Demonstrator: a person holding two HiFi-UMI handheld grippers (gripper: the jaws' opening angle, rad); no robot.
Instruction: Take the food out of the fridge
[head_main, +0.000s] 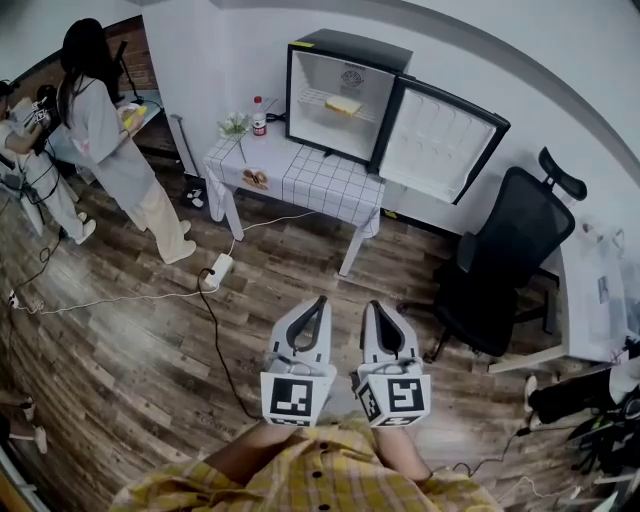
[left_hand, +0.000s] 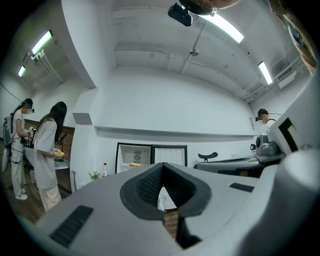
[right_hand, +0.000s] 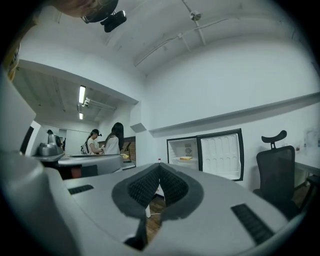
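Well, the food (head_main: 343, 104) is a flat yellow block on the upper shelf inside the fridge (head_main: 350, 48), close to the shelf's front edge, so you should be able to reach it straight in without going deep. The fridge seems to stand on the back right part of the checked tabletop (head_main: 300, 182), which puts the shelf at about the level where you hold your tools. Its door (head_main: 437, 140) is swung fully open to the right, leaving the mouth clear but jutting out over the space beside the table.

Your left gripper (head_main: 320, 300) and right gripper (head_main: 371, 305) sit side by side low in front of you, well apart from the fridge. Each points level toward it, with its fingers (left_hand: 148, 186) pressed together and nothing between them. You will probably need to open one before you reach the shelf.

A bottle (head_main: 259, 116) and a small plant (head_main: 234, 126) stand left of the fridge, and a small plate (head_main: 254, 178) sits near the tabletop's front edge. The open floor (head_main: 120, 340) ahead gives you room, though a power strip (head_main: 217, 270) and its cables lie to the left of your path. An office chair (head_main: 510, 250) crowds the right side under the door. Two people (head_main: 110, 140) work far left, out of your way.
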